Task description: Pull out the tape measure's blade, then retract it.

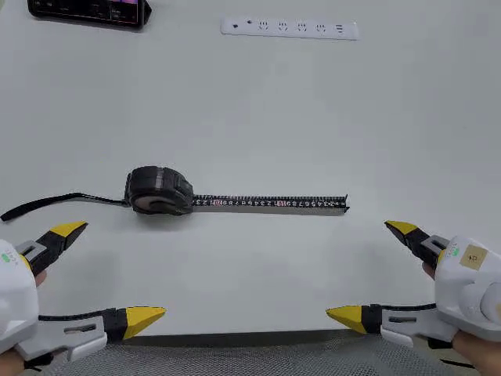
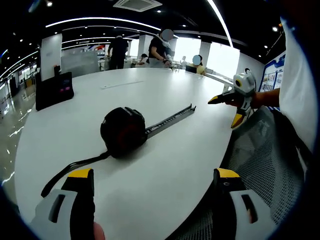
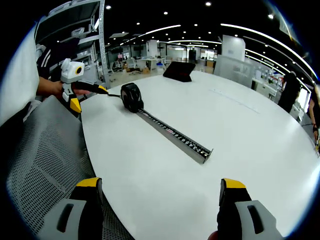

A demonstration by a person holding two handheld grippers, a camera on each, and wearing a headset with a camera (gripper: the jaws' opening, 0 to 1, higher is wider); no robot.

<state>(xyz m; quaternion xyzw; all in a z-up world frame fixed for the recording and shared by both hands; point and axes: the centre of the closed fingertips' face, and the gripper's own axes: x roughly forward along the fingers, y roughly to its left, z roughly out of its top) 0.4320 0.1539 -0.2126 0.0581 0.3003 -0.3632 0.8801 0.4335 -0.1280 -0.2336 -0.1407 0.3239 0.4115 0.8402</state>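
Tape measure point(image 1: 159, 190) lies on the white table point(image 1: 250, 117), its blade point(image 1: 270, 204) extended flat to the right. Left gripper point(image 1: 117, 270) and right gripper point(image 1: 362, 270) are at the near edge, clear of the tape. Both have jaws spread wide and hold nothing.

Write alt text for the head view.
A black tape measure lies on a white table, its blade pulled out toward the right. The left gripper and right gripper, both open, hover near the table's front edge, touching nothing.
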